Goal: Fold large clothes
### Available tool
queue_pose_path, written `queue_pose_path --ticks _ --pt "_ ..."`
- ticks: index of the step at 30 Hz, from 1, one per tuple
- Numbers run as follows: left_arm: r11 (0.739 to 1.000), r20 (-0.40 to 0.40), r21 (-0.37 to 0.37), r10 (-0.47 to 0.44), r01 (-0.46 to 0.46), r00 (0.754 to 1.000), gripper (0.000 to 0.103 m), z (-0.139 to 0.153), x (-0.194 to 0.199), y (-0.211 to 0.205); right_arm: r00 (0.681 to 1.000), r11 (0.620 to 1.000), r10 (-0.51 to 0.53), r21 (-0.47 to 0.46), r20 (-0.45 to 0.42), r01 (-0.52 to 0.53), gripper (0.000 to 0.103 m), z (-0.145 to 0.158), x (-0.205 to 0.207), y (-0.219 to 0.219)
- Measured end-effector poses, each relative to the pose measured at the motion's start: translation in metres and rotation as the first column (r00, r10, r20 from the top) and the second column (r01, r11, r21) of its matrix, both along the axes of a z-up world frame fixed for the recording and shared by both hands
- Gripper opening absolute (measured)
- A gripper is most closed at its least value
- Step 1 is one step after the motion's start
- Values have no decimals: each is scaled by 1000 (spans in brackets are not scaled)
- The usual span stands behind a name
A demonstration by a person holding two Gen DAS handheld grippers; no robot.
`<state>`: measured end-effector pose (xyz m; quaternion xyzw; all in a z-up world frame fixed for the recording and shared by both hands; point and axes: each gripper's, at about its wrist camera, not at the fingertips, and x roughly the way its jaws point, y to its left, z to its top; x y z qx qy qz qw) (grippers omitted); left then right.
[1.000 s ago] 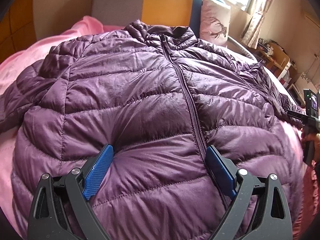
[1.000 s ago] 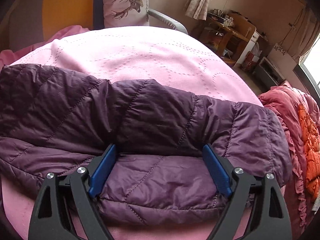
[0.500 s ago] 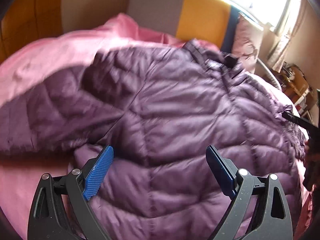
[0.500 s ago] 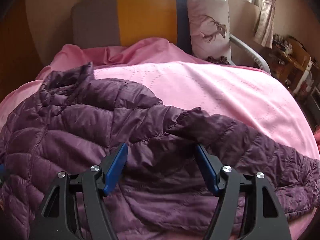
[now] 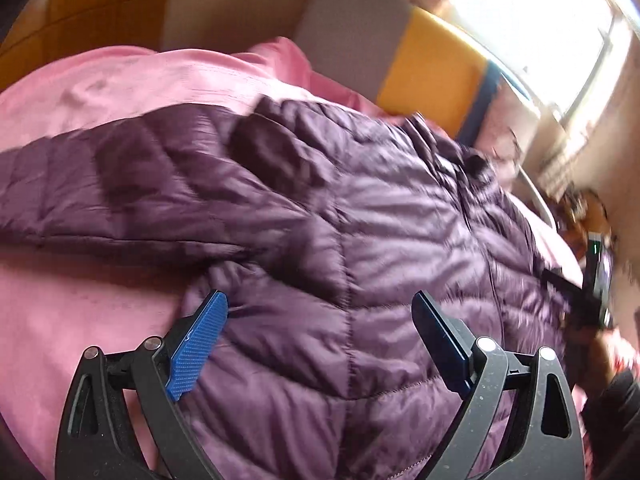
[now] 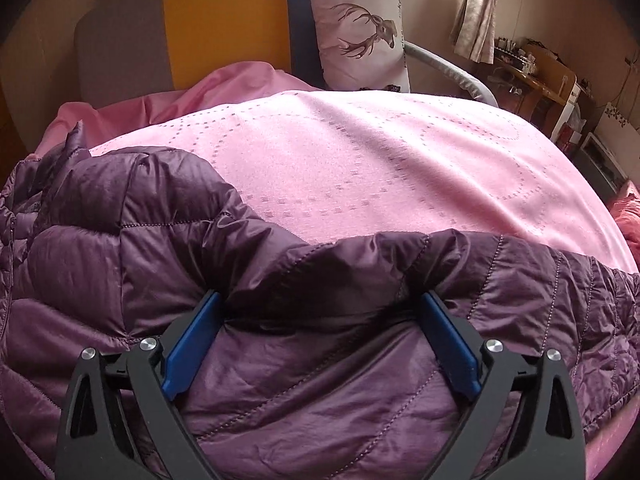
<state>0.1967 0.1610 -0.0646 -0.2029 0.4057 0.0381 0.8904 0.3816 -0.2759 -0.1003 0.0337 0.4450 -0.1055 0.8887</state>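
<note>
A purple quilted down jacket (image 5: 360,220) lies front up on a pink bedspread (image 5: 80,92), zipped, with one sleeve stretched out to the left (image 5: 100,192). My left gripper (image 5: 320,308) is open and hovers over the jacket's lower left side, near the armpit. In the right wrist view my right gripper (image 6: 320,304) is open, its blue fingers (image 6: 448,340) pressed down on either side of the jacket's right sleeve (image 6: 320,360), which runs off to the right. The right gripper also shows at the far right of the left wrist view (image 5: 596,276).
The pink bedspread (image 6: 380,168) stretches behind the sleeve. A grey and yellow headboard (image 6: 224,24) and a white deer pillow (image 6: 360,28) stand at the back. A wooden desk (image 6: 544,76) stands to the right, and an orange-red blanket (image 6: 628,216) lies at the right edge.
My left gripper has swung left, from the jacket's middle by the zip to its left side. My right gripper has shifted along the right sleeve and stayed open around it.
</note>
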Motion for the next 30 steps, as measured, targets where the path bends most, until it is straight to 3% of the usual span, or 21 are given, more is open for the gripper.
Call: queue_pose_path --ticks 5,11,15,20,22,24,28,30 --pt "991 -3 126 41 -40 999 92 12 9 -6 999 999 -3 39 47 1 99 23 -24 -12" --pt "977 6 213 -30 28 1000 92 16 24 -38 989 960 -120 265 91 92 98 46 -87 -86" --pt "965 -34 237 -109 113 994 92 0 31 -66 966 895 -245 403 80 194 87 51 -152 -153" --pt "960 -82 247 -111 128 990 96 -16 39 -72 911 800 -410 500 51 332 83 44 -227 -223" --pt "961 -89 242 -117 135 989 98 -18 40 -71 883 737 -468 569 41 365 65 35 -247 -247" --pt "960 -96 243 -118 138 988 99 -19 41 -72 848 661 -528 649 47 376 64 31 -258 -267" --pt "954 -104 266 -115 139 988 99 -22 43 -76 768 566 -639 705 48 427 66 32 -257 -293" --pt "951 -108 274 -116 141 987 99 -23 44 -77 766 577 -641 685 44 444 64 37 -247 -298"
